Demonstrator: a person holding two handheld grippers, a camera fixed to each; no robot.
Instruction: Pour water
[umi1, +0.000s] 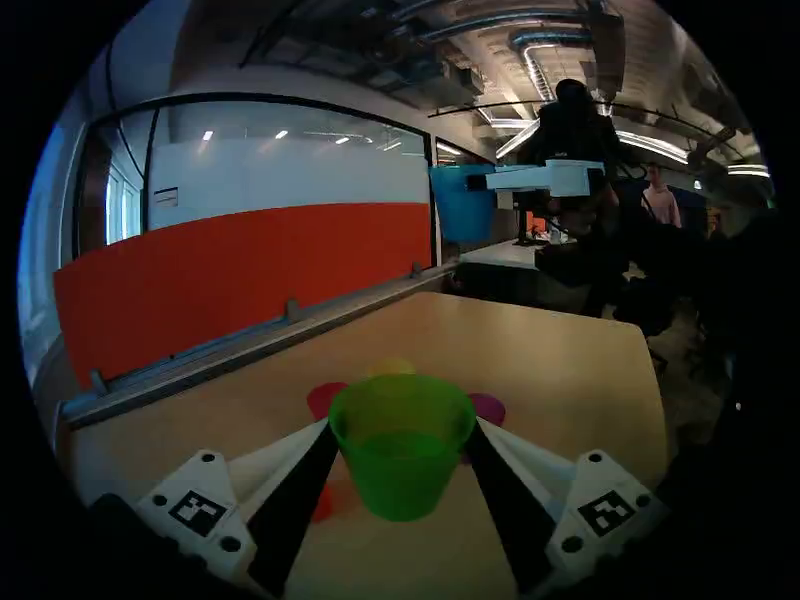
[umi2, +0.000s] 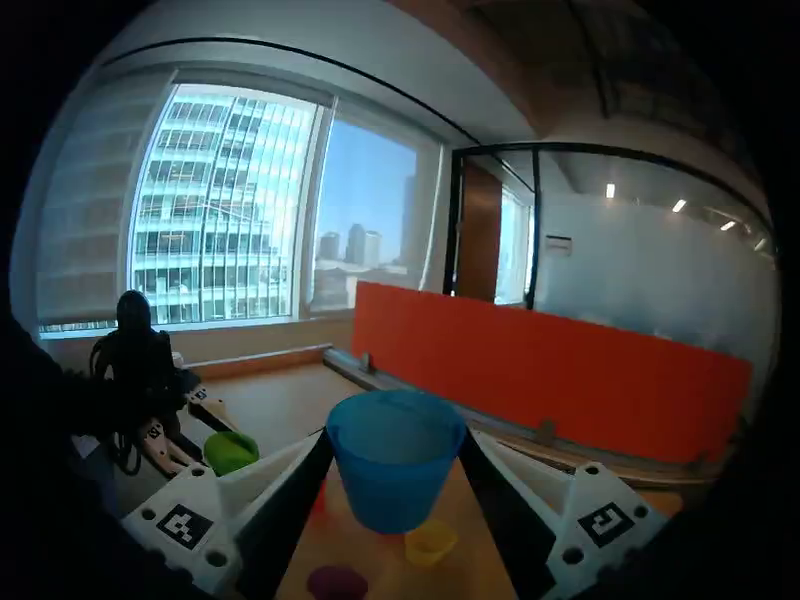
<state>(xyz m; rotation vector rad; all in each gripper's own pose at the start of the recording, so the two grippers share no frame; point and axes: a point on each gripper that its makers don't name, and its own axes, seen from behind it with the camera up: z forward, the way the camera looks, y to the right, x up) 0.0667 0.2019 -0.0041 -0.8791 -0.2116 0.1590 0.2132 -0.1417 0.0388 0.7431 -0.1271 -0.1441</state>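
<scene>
Along the left of the left gripper view, an orange partition (umi1: 250, 270) runs beside the far edge of the wooden desk (umi1: 560, 370). Lower down, the left gripper (umi1: 402, 430) has its jaws drawn in on a green cup (umi1: 402, 475), one finger pressing each side of its wall. The cup is upright, mouth up, and held above the desktop. I cannot tell whether it holds water. Small cups stand on the desk around it: a red cup (umi1: 323, 398) left of its rim, a yellow cup (umi1: 392, 367) just behind it, and a purple cup (umi1: 490, 407) to the right. Farther right and higher, well apart from the green cup, the right gripper (umi1: 500, 182) hangs in the air with a blue cup (umi1: 462, 205) at its fingers, also upright. A person (umi1: 660, 195) stands in the background at the right.

At the left of the right gripper view, the left gripper carries the green cup low over the desk, with a big window (umi2: 230, 210) above and behind it. At centre, the right gripper's jaws clamp the blue cup by both sides. That cup is upright with its mouth toward the camera, and its inside is too shaded to show what it contains. Below it on the desk, the purple cup sits to the left and the yellow cup to the right. The orange partition stretches away on the right.
</scene>
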